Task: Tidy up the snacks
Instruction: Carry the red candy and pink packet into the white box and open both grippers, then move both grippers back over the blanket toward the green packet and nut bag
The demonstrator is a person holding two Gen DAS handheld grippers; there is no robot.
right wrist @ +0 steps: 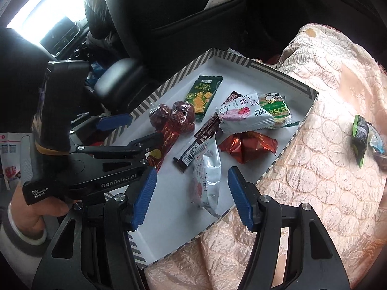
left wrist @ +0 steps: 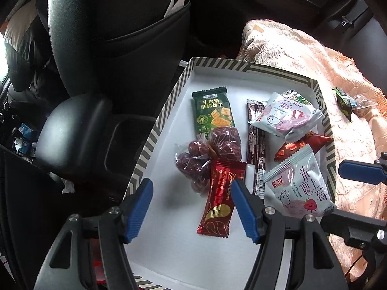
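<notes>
A striped-rim white box (left wrist: 167, 101) (right wrist: 285, 76) lies on a car seat and holds several snacks: a green cracker pack (left wrist: 212, 111) (right wrist: 203, 96), bagged red dates (left wrist: 205, 152) (right wrist: 171, 116), a red bar (left wrist: 217, 198), a dark brown bar (left wrist: 256, 145) (right wrist: 200, 137), white strawberry packs (left wrist: 300, 186) (right wrist: 208, 176), and a red-orange candy pack (left wrist: 302, 145) (right wrist: 246, 147). My left gripper (left wrist: 191, 207) is open and empty above the box's near end, over the red bar. My right gripper (right wrist: 191, 198) is open and empty above a white strawberry pack.
A peach quilted blanket (left wrist: 350, 120) (right wrist: 326, 145) covers the seat to the right. A green-black snack pack (left wrist: 343, 101) (right wrist: 360, 137) and a clear packet (right wrist: 377, 140) lie on it outside the box. A black seat back (left wrist: 116, 36) and console armrest (left wrist: 77, 125) stand left.
</notes>
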